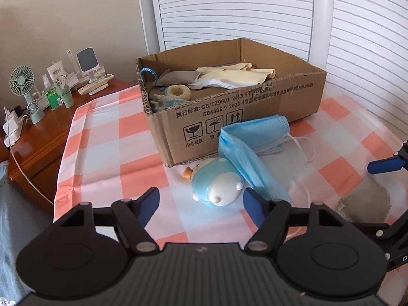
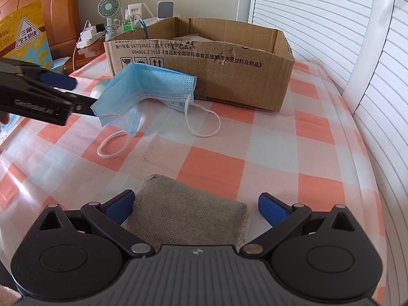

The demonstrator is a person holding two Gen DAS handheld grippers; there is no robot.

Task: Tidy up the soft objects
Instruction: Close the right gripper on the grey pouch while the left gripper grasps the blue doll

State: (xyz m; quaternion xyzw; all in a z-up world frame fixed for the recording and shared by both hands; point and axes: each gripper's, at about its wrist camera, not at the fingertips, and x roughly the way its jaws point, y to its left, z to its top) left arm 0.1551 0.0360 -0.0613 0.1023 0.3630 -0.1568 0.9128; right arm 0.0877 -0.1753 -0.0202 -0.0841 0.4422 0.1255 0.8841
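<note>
An open cardboard box (image 1: 255, 107) (image 2: 229, 63) stands on the checked cloth and holds cloths, a grey pouch and a knitted ring. A blue face mask (image 1: 250, 140) (image 2: 150, 86) is draped in front of the box, over a blue and white plush toy (image 1: 216, 183). My left gripper (image 1: 201, 204) (image 2: 84, 94) is open, its fingers on either side of the toy and the mask's edge. A grey fabric pouch (image 2: 188, 216) (image 1: 364, 204) lies on the cloth. My right gripper (image 2: 196, 206) is open, its fingers on either side of the pouch.
A wooden bedside cabinet (image 1: 51, 127) at the left carries a small fan (image 1: 21, 81), bottles, a remote and chargers. White slatted doors (image 1: 255, 10) stand behind the box. A yellow packet (image 2: 23, 35) leans at the far left.
</note>
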